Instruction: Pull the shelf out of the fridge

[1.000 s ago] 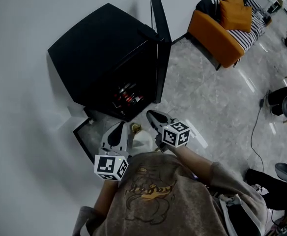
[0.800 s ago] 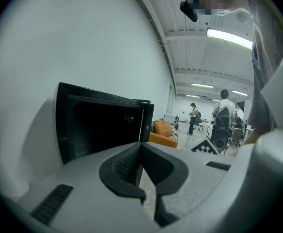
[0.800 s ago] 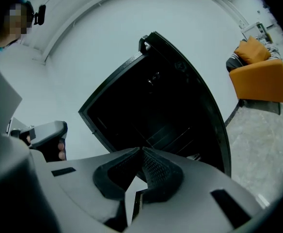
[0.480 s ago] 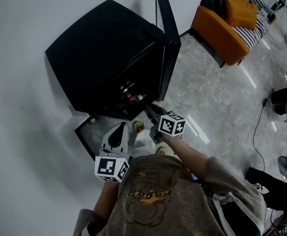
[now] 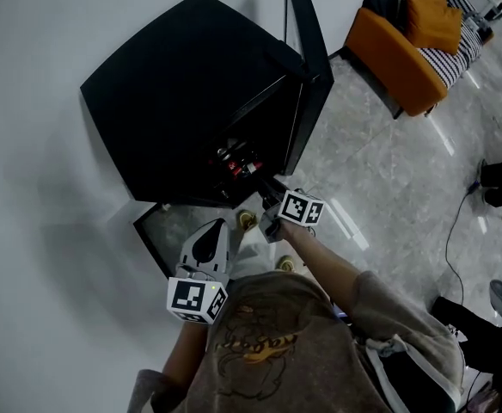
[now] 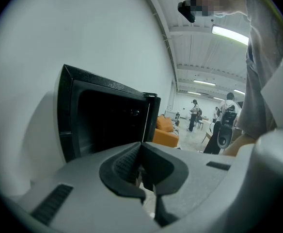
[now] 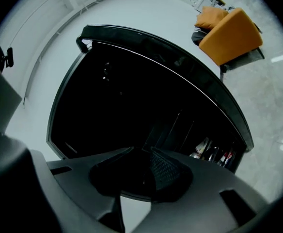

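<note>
Our right gripper (image 7: 141, 152) holds its jaws slightly spread, only darkness between them, at the open fridge (image 5: 182, 101) mouth. The dark cavity ahead hides the shelf, and the door (image 5: 309, 76) edge stands just right. Our left gripper (image 5: 217, 226) hangs back, jaws pressed together, arm bent.

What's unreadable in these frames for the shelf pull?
- Shelf: not discernible. The fridge interior is black in the right gripper view, and its top covers it in the head view.
- Bottles: labels too small.
- Right gripper: jaws apart, but contact with anything is lost in the dark.
</note>
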A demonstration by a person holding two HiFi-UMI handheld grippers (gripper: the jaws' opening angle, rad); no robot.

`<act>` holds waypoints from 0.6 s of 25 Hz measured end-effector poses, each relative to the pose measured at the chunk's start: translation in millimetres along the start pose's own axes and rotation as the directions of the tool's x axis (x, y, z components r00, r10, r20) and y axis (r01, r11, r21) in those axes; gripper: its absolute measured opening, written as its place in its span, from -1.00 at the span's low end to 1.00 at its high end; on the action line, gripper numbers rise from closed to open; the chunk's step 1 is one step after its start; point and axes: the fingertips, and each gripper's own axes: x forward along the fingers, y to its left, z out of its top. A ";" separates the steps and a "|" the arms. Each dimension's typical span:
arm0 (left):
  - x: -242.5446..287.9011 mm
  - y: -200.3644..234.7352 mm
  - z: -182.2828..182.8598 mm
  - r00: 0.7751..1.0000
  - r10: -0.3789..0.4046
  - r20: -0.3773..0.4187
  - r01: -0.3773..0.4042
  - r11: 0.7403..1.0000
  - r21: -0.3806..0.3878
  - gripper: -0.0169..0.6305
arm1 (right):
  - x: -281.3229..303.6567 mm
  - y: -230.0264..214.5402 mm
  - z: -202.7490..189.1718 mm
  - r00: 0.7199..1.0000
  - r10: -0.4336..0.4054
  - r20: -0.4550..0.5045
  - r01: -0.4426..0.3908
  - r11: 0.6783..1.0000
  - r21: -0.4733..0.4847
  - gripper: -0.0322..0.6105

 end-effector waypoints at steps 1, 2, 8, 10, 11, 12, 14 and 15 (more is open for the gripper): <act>0.5 1.6 -1.1 1.000 0.001 -0.004 -0.001 1.000 0.000 -0.93 | 4.1 -3.8 -1.5 1.000 0.002 -0.001 -0.002 1.000 0.029 -0.61; 1.3 3.0 -2.0 1.000 0.003 -0.007 -0.003 1.000 0.000 -0.93 | 7.8 -7.8 -2.4 1.000 0.002 0.001 -0.003 0.999 0.053 -0.60; 6.1 13.1 -6.9 1.000 0.019 -0.022 -0.019 1.000 0.000 -0.93 | 33.1 -29.3 -1.4 0.999 -0.002 0.035 -0.003 0.990 0.142 -0.58; 6.8 17.6 -8.6 0.999 0.026 -0.028 -0.026 1.000 -0.001 -0.93 | 44.2 -34.4 -1.7 0.999 0.002 0.035 -0.008 0.987 0.160 -0.58; 6.9 19.7 -9.4 0.999 0.029 -0.031 -0.029 1.000 -0.002 -0.93 | 49.2 -37.3 -2.1 0.999 0.002 0.034 -0.007 0.986 0.166 -0.58; 6.9 21.7 -10.3 0.999 0.032 -0.034 -0.032 0.999 -0.003 -0.93 | 53.9 -40.7 -2.2 0.999 -0.001 0.034 -0.005 0.985 0.171 -0.58; 7.0 26.5 -12.8 0.998 0.038 -0.042 -0.039 0.999 -0.006 -0.93 | 62.6 -48.3 -1.3 0.999 -0.012 0.043 0.004 0.983 0.183 -0.58; 7.2 29.3 -14.1 0.998 0.041 -0.047 -0.041 0.999 -0.007 -0.93 | 67.2 -51.8 -0.3 0.999 -0.016 0.050 0.007 0.982 0.190 -0.58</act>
